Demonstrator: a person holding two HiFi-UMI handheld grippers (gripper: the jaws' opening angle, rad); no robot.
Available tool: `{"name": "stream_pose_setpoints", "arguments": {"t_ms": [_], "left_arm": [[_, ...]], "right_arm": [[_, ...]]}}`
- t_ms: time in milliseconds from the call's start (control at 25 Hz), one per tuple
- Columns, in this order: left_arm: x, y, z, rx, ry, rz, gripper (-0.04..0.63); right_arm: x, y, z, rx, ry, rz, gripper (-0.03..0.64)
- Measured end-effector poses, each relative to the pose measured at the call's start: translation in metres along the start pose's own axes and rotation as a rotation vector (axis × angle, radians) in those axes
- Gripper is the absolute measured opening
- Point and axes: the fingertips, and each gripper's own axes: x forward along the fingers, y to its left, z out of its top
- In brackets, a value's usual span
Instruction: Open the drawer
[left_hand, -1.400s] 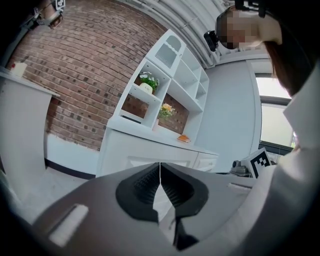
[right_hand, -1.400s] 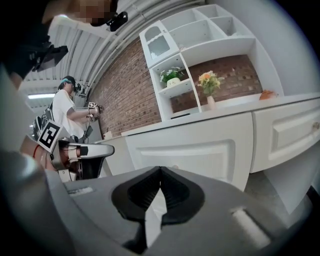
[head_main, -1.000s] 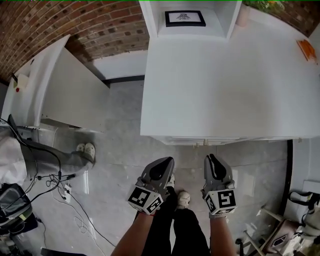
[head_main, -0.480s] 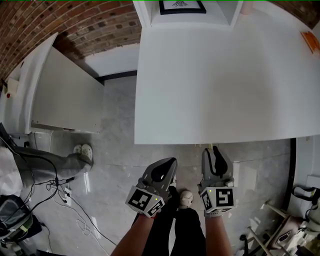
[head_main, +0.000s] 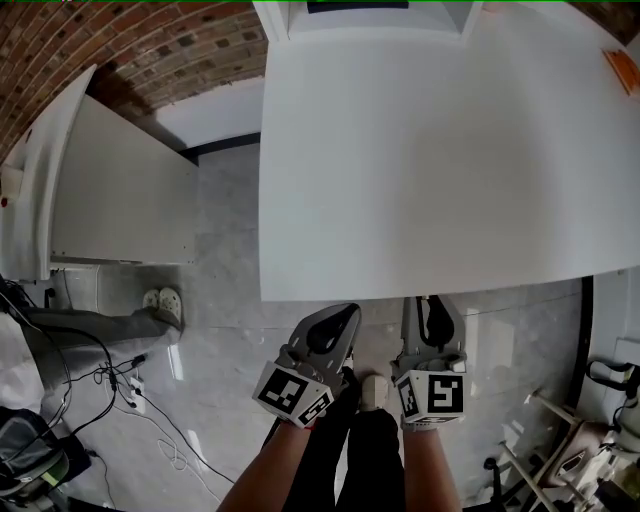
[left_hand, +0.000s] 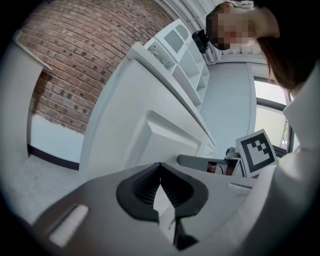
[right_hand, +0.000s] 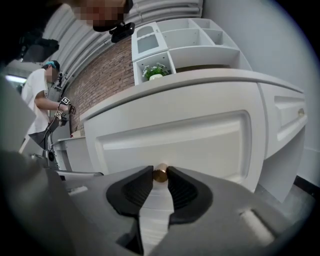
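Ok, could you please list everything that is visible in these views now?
cabinet: one, white, top fills head view.
drawer front: one, white, before the right gripper.
brass knob: one, gold, on drawer front.
brick wall: one, red-brown, behind.
plant: one, green, on white shelf.
cables: several, black, floor at left.
bystander: one, white shirt, left in right gripper view.
left gripper: one, grey, shut, empty.
right gripper: one, grey, jaws closing, pads on brass knob.

- knob (right_hand: 160, 175) on drawer (right_hand: 175, 140) front, btwn right gripper's (right_hand: 160, 170) closing jaws
- left gripper (head_main: 335, 322) just left of it
- both below counter (head_main: 420, 150) edge, brick wall (head_main: 120, 40) far left
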Motion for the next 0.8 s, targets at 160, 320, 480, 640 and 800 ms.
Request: {"name": "stream_pose_setpoints", "arguments": {"t_ms": [160, 320, 480, 640, 800], "left_arm": [[0.009, -0.004, 0.001, 0.0, 0.003, -0.03, 0.005], [0.02, -0.006, 0.002, -0.015, 0.0, -0.05, 0.005], [0.028, -0.008, 0.004, -0.008, -0.002, -0.071, 0.005], [0.033, -0.009, 0.003, -0.007, 0.0, -0.083, 0.005], [0.034, -0.013, -0.001, -0.011, 0.004, -0.094, 0.005]], "right_arm": [[-0.001, 0.0, 0.001, 0.011, -0.014, -0.015, 0.087], [0.0, 0.0, 0.001, 0.03, -0.014, -0.015, 0.084], [0.001, 0.001, 0.0, 0.008, -0.003, -0.002, 0.083], [0.002, 0.001, 0.0, -0.011, 0.007, 0.014, 0.083], [-0.002, 0.0, -0.001, -0.023, 0.013, 0.02, 0.082]]}}
